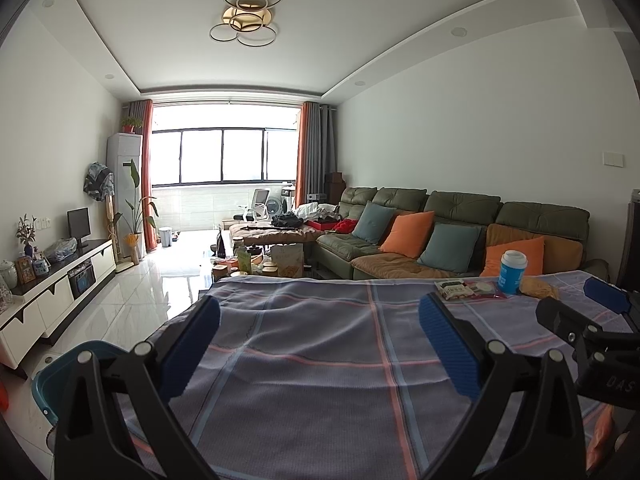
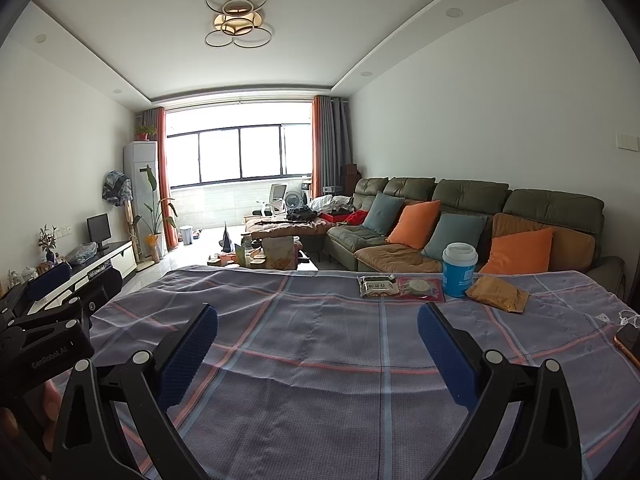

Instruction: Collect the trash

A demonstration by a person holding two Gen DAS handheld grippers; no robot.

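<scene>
Right wrist view — crinkled gold packet [image 2: 497, 293] beside cylindrical blue cup [image 2: 459, 270].

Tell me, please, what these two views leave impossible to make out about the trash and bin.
- Wrapper print: too small, both views.
- Blue cup: contents hidden by its lid.
- Teal bin: left view, interior blocked by the left gripper.
- Phone: right view, cut off by the edge.

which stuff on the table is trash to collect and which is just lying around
Likely for the job:
- blue cup
- white snack packet
- red packet
- brown paper bag
- teal bin, probably for the trash

Just lying about:
- phone at the table edge
- sofa cushions
- plaid tablecloth
</scene>
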